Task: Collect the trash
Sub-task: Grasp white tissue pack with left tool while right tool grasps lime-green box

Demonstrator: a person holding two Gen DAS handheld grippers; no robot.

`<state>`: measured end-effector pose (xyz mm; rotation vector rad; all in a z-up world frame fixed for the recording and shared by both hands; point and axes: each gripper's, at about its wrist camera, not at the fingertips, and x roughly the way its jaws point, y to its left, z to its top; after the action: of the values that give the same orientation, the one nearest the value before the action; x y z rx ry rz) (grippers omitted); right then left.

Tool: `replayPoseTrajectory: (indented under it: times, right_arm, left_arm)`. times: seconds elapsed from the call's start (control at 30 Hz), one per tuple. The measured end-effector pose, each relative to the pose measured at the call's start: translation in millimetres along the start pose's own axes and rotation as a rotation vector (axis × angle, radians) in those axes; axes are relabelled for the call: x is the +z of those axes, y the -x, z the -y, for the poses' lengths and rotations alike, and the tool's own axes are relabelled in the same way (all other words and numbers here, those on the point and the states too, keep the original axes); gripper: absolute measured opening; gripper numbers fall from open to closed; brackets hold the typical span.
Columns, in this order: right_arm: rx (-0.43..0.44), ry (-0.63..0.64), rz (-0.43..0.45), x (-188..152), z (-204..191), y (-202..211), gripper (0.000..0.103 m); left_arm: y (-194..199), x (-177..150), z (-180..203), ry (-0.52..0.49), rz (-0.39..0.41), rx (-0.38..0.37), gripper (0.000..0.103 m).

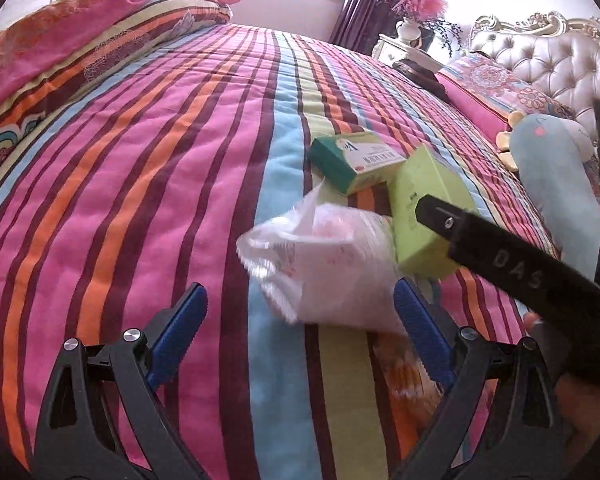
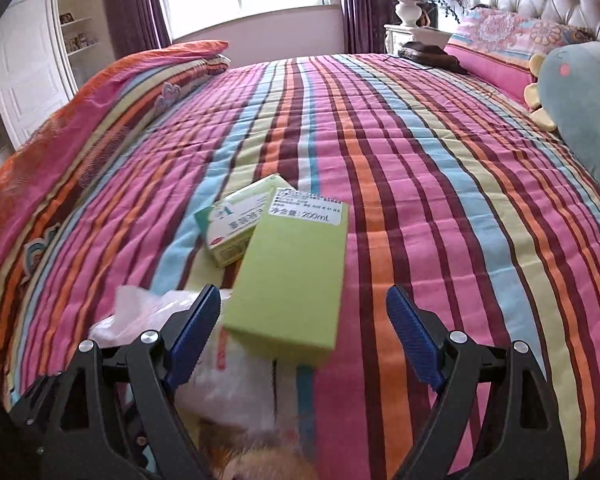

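A crumpled clear plastic bag [image 1: 324, 264] lies on the striped bedspread, just ahead of my open left gripper [image 1: 300, 312]. Behind it lie a light green box [image 1: 424, 216] and a green-and-white medicine box [image 1: 356, 162]. An orange wrapper [image 1: 408, 376] lies under the left gripper's right finger. My right gripper [image 2: 304, 316] is open, with the light green box [image 2: 296, 276] lying between its fingers. The medicine box [image 2: 236, 228] and the plastic bag [image 2: 220, 352] lie to its left. The right gripper's black finger [image 1: 500, 256] reaches over the light green box in the left wrist view.
A folded striped quilt [image 2: 80, 140] lies along the left of the bed. Pillows [image 2: 504, 52] and a blue plush toy [image 2: 588, 100] lie at the padded headboard on the right. A dark device [image 2: 428, 54] lies near a nightstand with a vase [image 2: 406, 12].
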<state>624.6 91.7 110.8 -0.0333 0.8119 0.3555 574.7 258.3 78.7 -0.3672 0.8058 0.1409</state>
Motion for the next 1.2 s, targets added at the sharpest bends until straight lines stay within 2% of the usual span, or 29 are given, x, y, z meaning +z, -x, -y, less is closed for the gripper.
replayPoseTrajectory:
  times: [0.13, 0.27, 0.3, 0.33, 0.37, 0.43, 0.47, 0.53, 0.6, 0.73, 0.87, 1.03, 1.13, 1.2]
  right_arm:
    - [-0.001, -0.011, -0.033, 2.6, 6.7, -19.2, 0.081]
    - [0.016, -0.058, -0.052, 1.8, 20.1, -30.6, 0.079]
    - [0.024, -0.057, -0.062, 1.4, 22.8, -33.1, 0.074]
    - [0.051, -0.057, -0.066, 1.3, 25.6, -34.8, 0.057]
    - [0.062, -0.059, -0.065, 1.6, 27.3, -35.4, 0.05]
    - [0.067, -0.057, -0.059, 1.4, 32.3, -35.0, 0.05]
    - [0.078, -0.051, -0.054, 0.6, 33.8, -34.6, 0.05]
    - [0.113, -0.064, -0.041, -2.4, 38.8, -33.0, 0.05]
    - [0.139, -0.085, -0.045, -3.7, 44.1, -32.0, 0.05]
    - [0.126, -0.052, -0.06, -11.0, 43.8, -21.4, 0.05]
    - [0.079, 0.004, -0.074, -32.5, 36.4, -6.4, 0.05]
    - [0.056, 0.019, -0.084, -74.4, 45.7, 42.8, 0.05]
    - [0.057, 0.008, -0.065, -99.4, 64.5, 85.3, 0.05]
    - [0.072, -0.004, -0.033, -114.0, 77.1, 117.8, 0.05]
  left_arm:
    - [-14.2, 8.6, 7.8, -0.009, -0.003, 0.016, 0.091]
    - [-27.8, 13.7, 20.9, -0.064, -0.019, 0.042, 0.092]
    - [-29.9, 14.2, 22.5, -0.073, -0.021, 0.048, 0.091]
    - [-32.2, 14.8, 24.1, -0.079, -0.013, 0.054, 0.092]
    - [-33.7, 15.0, 24.9, -0.081, -0.009, 0.055, 0.091]
    - [-38.4, 15.7, 26.2, -0.089, -0.009, 0.045, 0.09]
    - [-40.0, 15.7, 26.3, -0.097, -0.011, 0.024, 0.087]
    - [-38.5, 16.2, 25.0, -0.097, 0.001, -0.008, 0.067]
    - [-36.9, 17.5, 22.2, -0.091, 0.012, -0.04, 0.061]
    - [-32.1, 15.0, 17.2, -0.09, 0.025, -0.07, 0.058]
    - [-11.8, -1.4, 9.0, -0.088, 0.046, -0.037, 0.058]
    - [35.1, -43.6, -0.7, -0.111, 0.058, -0.007, 0.058]
    - [77.8, -78.5, -2.2, -0.157, 0.082, 0.01, 0.058]
    - [117.2, -102.7, -5.7, -0.168, 0.128, 0.025, 0.058]
